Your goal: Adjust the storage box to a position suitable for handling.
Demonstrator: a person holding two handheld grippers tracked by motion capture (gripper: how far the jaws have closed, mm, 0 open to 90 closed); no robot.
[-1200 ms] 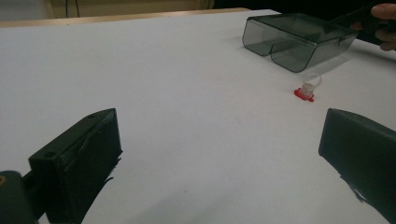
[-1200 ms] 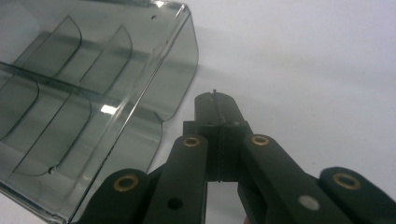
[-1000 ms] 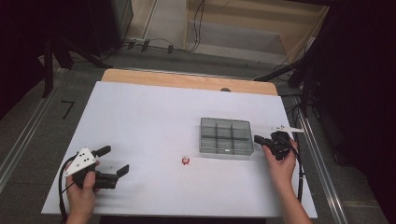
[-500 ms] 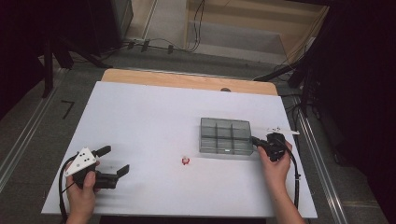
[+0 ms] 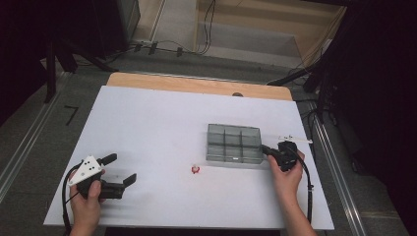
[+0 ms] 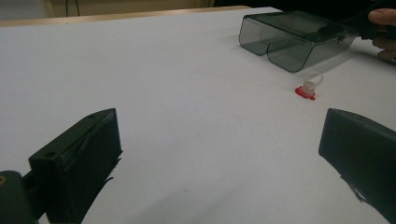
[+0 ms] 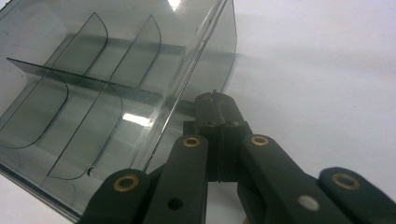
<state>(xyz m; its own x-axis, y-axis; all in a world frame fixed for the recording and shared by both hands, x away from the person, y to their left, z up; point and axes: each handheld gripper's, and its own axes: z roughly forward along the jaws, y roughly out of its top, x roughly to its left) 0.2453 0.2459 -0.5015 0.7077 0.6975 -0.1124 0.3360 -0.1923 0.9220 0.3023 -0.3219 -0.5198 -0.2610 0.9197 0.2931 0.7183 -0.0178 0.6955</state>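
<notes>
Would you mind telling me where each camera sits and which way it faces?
High view: above the person's side, looking forward and down on the table; both forearms, left gripper, right gripper.
Left gripper view: rides the left gripper, looking across the table at the red piece and box; open jaws.
Right gripper view: looks along shut jaws at the box's wall.
All share the box.

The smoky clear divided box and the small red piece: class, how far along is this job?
Done: nothing sits in the smoky clear divided box. In hand: the right gripper, jaws shut, meets the box's edge. Left: the small red piece lies on the white table; the left gripper is open.
</notes>
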